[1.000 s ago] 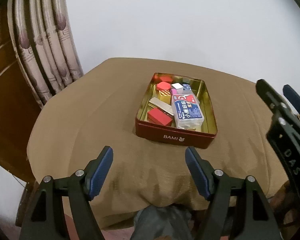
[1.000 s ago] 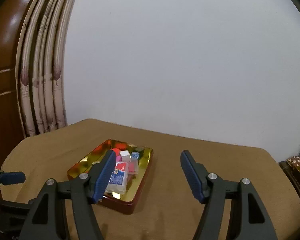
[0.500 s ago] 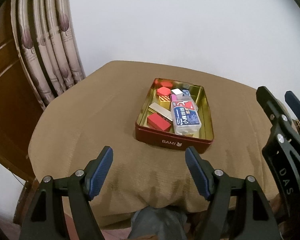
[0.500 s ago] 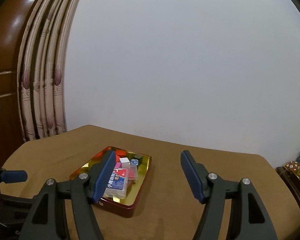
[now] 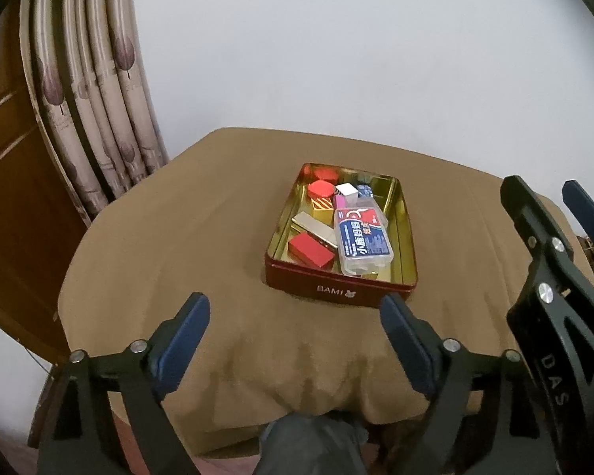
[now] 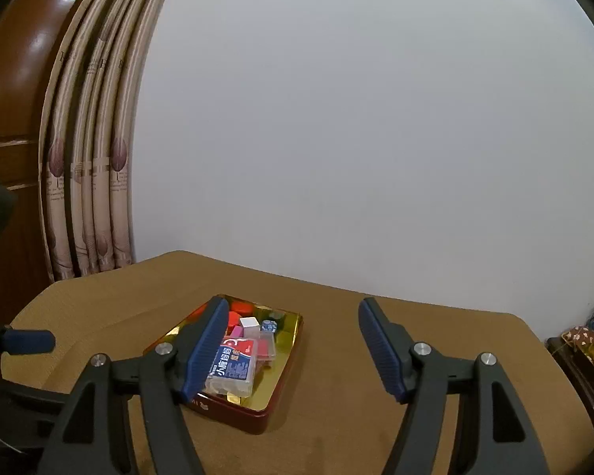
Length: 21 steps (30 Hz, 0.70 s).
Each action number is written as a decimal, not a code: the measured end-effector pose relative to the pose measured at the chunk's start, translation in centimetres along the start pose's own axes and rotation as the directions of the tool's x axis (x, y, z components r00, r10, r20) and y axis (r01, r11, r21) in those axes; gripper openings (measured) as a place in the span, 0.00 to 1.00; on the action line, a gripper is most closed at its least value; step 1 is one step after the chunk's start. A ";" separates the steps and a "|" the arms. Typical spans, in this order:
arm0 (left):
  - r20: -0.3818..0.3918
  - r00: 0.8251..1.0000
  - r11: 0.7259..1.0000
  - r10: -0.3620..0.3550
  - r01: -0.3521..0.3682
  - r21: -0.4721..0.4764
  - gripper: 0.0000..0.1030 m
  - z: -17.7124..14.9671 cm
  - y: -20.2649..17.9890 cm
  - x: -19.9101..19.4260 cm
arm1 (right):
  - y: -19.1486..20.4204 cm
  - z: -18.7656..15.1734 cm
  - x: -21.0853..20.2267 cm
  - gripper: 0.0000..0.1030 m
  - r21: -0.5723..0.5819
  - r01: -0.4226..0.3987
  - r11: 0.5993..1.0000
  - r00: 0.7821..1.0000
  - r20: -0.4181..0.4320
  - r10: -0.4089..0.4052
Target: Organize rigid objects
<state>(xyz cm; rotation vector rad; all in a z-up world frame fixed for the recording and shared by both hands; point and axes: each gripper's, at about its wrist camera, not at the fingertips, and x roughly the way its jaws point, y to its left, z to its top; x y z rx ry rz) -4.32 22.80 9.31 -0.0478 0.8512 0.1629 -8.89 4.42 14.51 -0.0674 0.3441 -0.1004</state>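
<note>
Red tin [image 5: 338, 291] holding the small rigid objects, clear card case [image 5: 362, 239] uppermost, at mid-bench [image 5: 170, 237]; left gripper [image 5: 293, 340] and right gripper [image 6: 289, 350], both spread and empty, held short of it, apparently the task complete

Red tin [image 5: 338, 291]: metal, glossy gold lining, mirror reflections inside. Card box [image 5: 361, 241]: clear glossy plastic, printed paper label. Red block [image 5: 311, 251]: matt, smooth. Tablecloth [image 5: 170, 245]: tan cloth, matt, fine weave. Gripper pads [image 6: 206, 350]: blue, ribbed, matt. Curtain [image 5: 99, 91]: printed fabric. Door [image 6: 16, 55]: varnished wood, glossy.
</note>
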 end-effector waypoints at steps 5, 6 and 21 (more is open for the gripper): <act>0.029 1.000 1.000 -0.009 0.009 0.015 0.94 -0.2 -0.3 0.3 | -0.2 0.1 0.1 0.68 0.003 0.002 1.000 1.000 0.000 -0.002; 0.036 0.999 1.000 -0.010 0.009 0.026 0.95 -0.3 -0.4 0.4 | -0.2 0.1 0.2 0.68 0.003 0.002 1.000 1.000 0.002 -0.002; 0.056 0.998 0.999 -0.003 0.000 0.051 0.95 -0.4 -1.1 0.9 | -1.0 -0.1 -0.4 0.69 0.034 0.036 0.999 0.999 0.016 -0.036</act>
